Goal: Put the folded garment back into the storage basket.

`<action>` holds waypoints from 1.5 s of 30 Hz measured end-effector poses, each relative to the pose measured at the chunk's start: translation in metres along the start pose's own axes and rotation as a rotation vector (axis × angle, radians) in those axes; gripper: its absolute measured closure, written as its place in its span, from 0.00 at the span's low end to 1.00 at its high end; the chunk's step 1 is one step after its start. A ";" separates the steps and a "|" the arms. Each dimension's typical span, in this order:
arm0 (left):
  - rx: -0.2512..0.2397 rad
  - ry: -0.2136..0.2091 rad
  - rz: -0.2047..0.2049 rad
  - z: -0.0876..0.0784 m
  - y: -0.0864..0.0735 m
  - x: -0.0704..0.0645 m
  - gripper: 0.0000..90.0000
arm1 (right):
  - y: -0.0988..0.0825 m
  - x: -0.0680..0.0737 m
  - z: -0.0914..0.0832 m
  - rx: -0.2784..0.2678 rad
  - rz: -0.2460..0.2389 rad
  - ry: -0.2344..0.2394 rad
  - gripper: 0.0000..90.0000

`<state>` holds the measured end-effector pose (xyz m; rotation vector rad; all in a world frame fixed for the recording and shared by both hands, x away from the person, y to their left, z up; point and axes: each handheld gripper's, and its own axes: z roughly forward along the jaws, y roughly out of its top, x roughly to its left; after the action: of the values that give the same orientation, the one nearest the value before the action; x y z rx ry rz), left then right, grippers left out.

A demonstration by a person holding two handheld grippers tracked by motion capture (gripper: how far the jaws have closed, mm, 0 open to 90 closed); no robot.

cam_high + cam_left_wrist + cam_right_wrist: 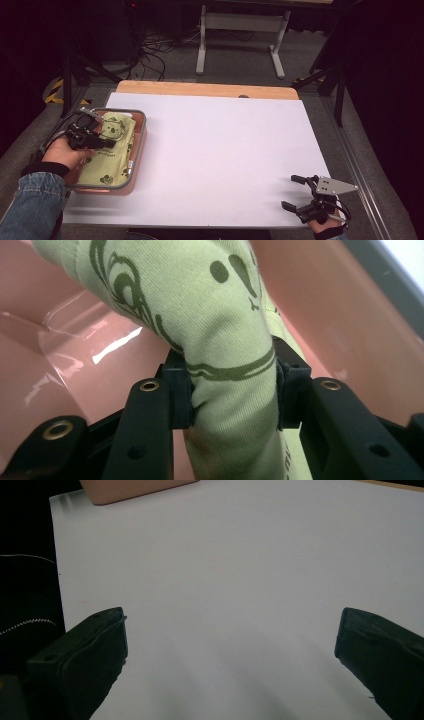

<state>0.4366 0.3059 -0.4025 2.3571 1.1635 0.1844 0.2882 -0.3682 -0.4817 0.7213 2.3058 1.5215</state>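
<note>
A pale green cloth (111,147) printed with dark green cartoon figures lies inside a pink tray (138,165) with a grey rim, set at the left edge of the white table top (220,150). The cloth covers most of the tray floor. The left gripper (107,143) reaches into the tray from the left side, held in a hand (62,152) with a denim sleeve (32,205) behind it. In the left gripper view a bunched fold of the cloth (230,365) is clamped between the two black jaws, which press on it from both sides; the glossy pink tray wall (75,340) stands behind the fold. The right gripper (291,191) sits at the near right corner of the table, well apart from the tray, with a grey three-cornered plate (334,186) on top. Its jaws are spread wide with nothing between them; in the right gripper view they frame bare white table (230,605), and a corner of the pink tray (130,489) shows at the top edge. A wooden strip (205,89) runs along the table's far edge.
</note>
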 end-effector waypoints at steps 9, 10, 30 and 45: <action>0.049 0.024 -0.045 0.009 -0.004 0.006 0.67 | 0.000 0.000 0.000 0.003 -0.002 0.001 0.01; 0.055 0.014 -0.052 0.011 -0.004 0.006 0.66 | 0.000 0.000 0.000 0.004 -0.002 0.001 0.01; 0.112 0.015 -0.058 0.025 0.000 0.004 0.60 | 0.000 0.000 0.000 0.000 -0.002 0.007 0.01; 0.127 0.055 -0.077 0.024 -0.001 0.004 0.48 | 0.000 0.000 0.000 -0.002 -0.002 0.008 0.01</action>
<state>0.4460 0.3003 -0.4240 2.4245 1.3260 0.1537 0.2877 -0.3683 -0.4817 0.7133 2.3096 1.5281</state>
